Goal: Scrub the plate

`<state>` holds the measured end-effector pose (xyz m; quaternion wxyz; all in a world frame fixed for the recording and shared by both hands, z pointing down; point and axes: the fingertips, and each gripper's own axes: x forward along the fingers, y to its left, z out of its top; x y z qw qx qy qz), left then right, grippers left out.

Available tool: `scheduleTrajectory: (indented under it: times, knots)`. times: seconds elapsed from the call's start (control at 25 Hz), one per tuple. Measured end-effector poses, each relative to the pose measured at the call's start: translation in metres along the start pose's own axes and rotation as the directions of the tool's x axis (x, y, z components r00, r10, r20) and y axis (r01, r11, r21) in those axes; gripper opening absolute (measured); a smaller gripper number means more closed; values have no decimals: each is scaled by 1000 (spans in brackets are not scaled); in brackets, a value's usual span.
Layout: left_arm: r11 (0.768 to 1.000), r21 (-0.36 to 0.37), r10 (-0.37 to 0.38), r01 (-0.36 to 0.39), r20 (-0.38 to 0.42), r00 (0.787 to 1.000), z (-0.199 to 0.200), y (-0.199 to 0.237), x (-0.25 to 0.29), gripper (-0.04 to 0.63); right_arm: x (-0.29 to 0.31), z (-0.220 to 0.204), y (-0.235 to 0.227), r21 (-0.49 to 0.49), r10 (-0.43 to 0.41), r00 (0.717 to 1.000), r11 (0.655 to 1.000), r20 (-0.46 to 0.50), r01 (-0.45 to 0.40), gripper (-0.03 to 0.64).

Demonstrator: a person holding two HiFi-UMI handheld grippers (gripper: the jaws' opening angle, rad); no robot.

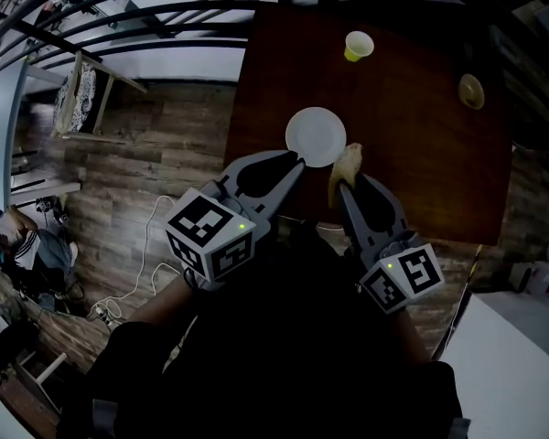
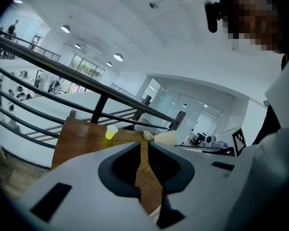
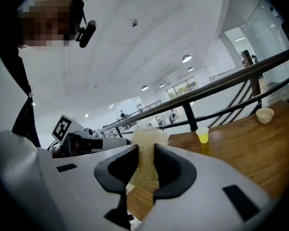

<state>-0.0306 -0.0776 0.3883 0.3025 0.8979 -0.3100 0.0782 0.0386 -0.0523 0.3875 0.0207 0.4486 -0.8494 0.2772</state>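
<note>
Hunch: light, slidey white round plate (image 1: 316, 136) is wanting a rim pinch from closed, empty left gripper (image 2: 143, 146), right gripper (image 3: 145, 150) squeezing soft yellowish sponge (image 3: 148, 137).

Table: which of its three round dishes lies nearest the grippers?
The flat white plate, just ahead of the left gripper and the right gripper. The yellow cup and the small beige bowl stand farther back.

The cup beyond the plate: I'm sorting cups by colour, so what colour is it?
The cup is yellow, clearest in the right gripper view.
</note>
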Motion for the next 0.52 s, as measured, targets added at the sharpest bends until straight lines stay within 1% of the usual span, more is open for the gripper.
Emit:
scheduleTrajectory:
  times: [0.16,0.52]
  knots:
    - [1000,8,-6,6,-14,1000,-1,-1,9,58,2,-1,-5,8,1,1000,1000,-8,-1,109]
    - [999,31,-8,10,-39,999,-8,-10,17,58,-7,0,-10,23,-1,1000,1000,4,0,109]
